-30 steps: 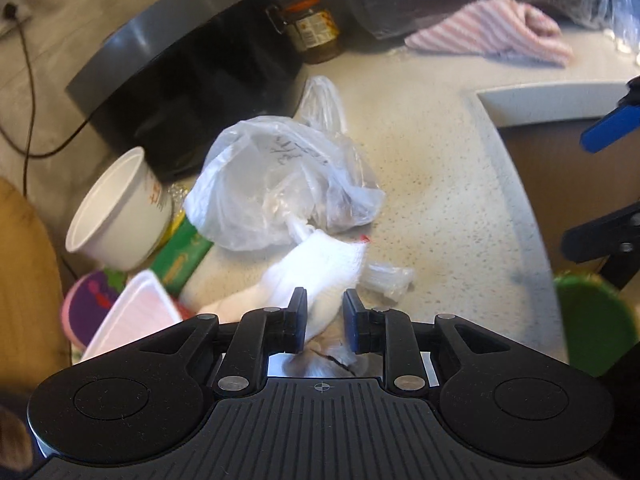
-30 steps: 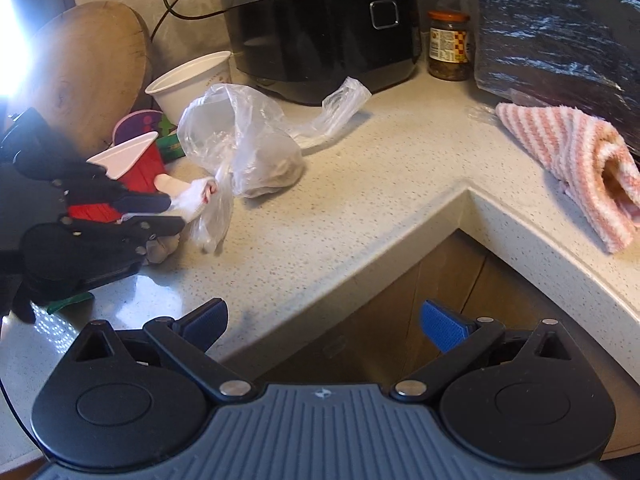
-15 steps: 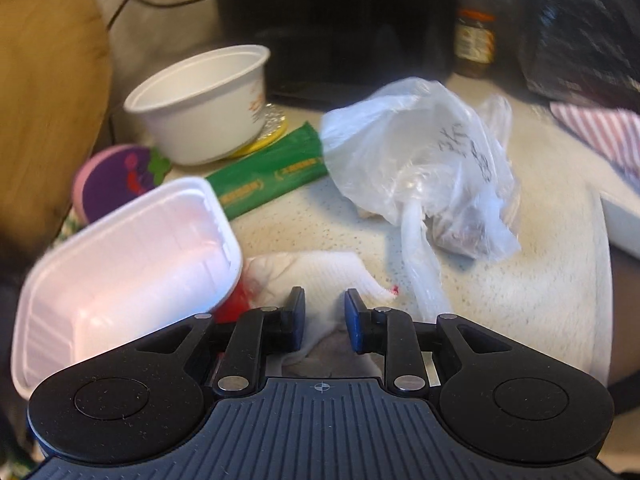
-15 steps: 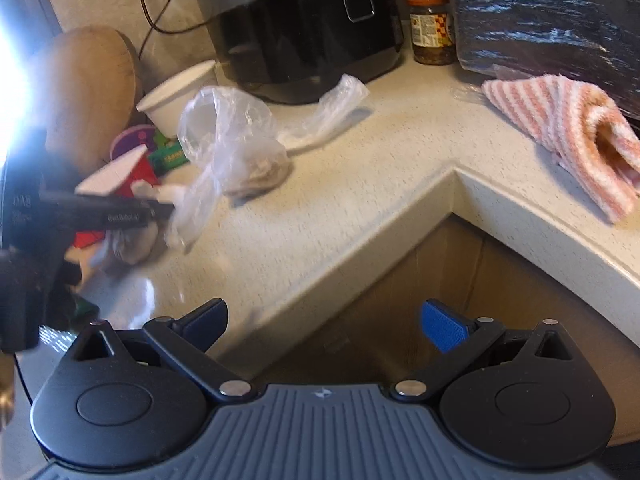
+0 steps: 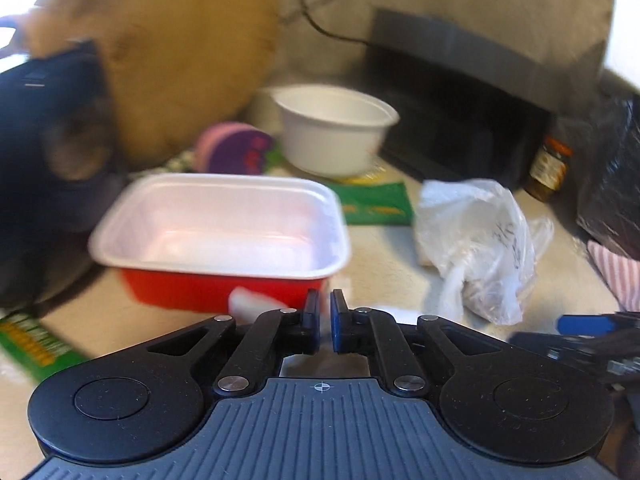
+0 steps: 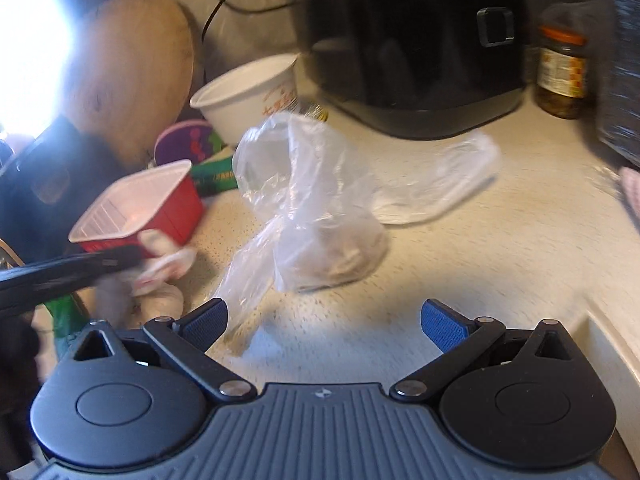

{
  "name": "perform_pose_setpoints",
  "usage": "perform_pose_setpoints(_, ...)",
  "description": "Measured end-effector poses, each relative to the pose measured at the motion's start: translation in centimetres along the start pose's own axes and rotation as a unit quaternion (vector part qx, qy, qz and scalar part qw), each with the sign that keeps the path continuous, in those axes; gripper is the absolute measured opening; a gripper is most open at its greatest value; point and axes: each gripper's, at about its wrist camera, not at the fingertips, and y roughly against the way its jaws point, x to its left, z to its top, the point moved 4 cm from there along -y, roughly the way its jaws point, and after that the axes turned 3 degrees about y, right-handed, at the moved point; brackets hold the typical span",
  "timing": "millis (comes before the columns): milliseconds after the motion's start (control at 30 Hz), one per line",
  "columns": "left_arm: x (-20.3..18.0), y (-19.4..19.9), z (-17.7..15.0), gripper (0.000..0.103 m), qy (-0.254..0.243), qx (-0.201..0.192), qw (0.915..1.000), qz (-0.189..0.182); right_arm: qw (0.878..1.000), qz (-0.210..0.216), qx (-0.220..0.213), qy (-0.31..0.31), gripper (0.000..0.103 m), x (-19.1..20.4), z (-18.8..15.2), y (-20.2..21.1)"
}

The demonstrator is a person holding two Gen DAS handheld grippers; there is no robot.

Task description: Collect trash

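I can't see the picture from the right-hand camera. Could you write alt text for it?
An open gripper with blue pads hovers over a knotted clear plastic bag on a speckled counter. To the left, a second gripper pinches a crumpled white tissue beside a red tray; behind stand a white bowl and a black cooker.

Crumpled white tissue (image 6: 164,268) beside red tray (image 6: 160,204); knotted plastic bag (image 6: 316,216) nearby

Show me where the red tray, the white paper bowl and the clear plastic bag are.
red tray (image 5: 208,294): left wrist view, on its red front wall.
white paper bowl (image 5: 328,144): left wrist view, on its outer side wall.
clear plastic bag (image 6: 320,216): right wrist view, on the bulging middle of the bag.
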Motion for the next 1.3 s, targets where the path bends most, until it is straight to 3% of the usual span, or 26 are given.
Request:
perform_pose_setpoints(100,1.8,2.1,-0.8,0.008,0.034,-0.007,0.9992,0.019,1.000,-0.010,0.013,0.019,0.103,0.9,0.3,-1.5)
perform_pose_setpoints(267,3.7,5.3,-2.5,0.008,0.100,-0.016,0.9947,0.020,0.998,-0.012,0.035,0.051,0.103,2.3,-0.1,-3.0)
perform_pose_setpoints(400,3.9,6.4,-3.3,0.008,0.108,-0.011,0.9939,0.019,0.996,-0.028,0.034,0.075,0.103,3.0,-0.3,-3.3)
perform_pose_setpoints(533,4.0,6.9,-3.4,0.008,0.107,-0.014,0.9941,0.015,0.993,-0.073,0.032,0.088,0.103,3.1,-0.3,-4.1)
perform_pose_setpoints(633,4.1,7.7,-3.6,0.008,0.108,-0.023,0.9938,0.011,0.992,-0.102,0.029,0.061,0.103,2.5,-0.1,-4.2)
perform_pose_setpoints(933,5.5,8.8,-4.1,0.008,0.134,-0.028,0.9905,-0.016,0.991,-0.117,0.049,0.042,0.103,2.4,0.3,-4.4)
perform_pose_setpoints(1100,4.9,8.4,-3.6,0.009,0.113,-0.016,0.9927,-0.040,0.991,-0.073,0.047,0.097,0.103,3.7,-0.2,-4.4)
perform_pose_setpoints(1167,4.2,8.0,-3.0,0.011,0.087,-0.010,0.9937,-0.071,0.993,-0.067,0.041,0.085,0.096,3.9,-0.2,-3.8)
perform_pose_setpoints(1233,3.0,7.8,-2.2,0.012,0.027,-0.019,0.9958,-0.086,0.996,-0.063,0.017,0.067,0.095,3.8,-0.3,-2.3)
perform_pose_setpoints(1300,1.7,7.2,-1.6,0.016,-0.057,-0.021,0.9957,-0.070,0.996,-0.067,-0.006,0.060,0.095,3.5,-0.4,-0.5)
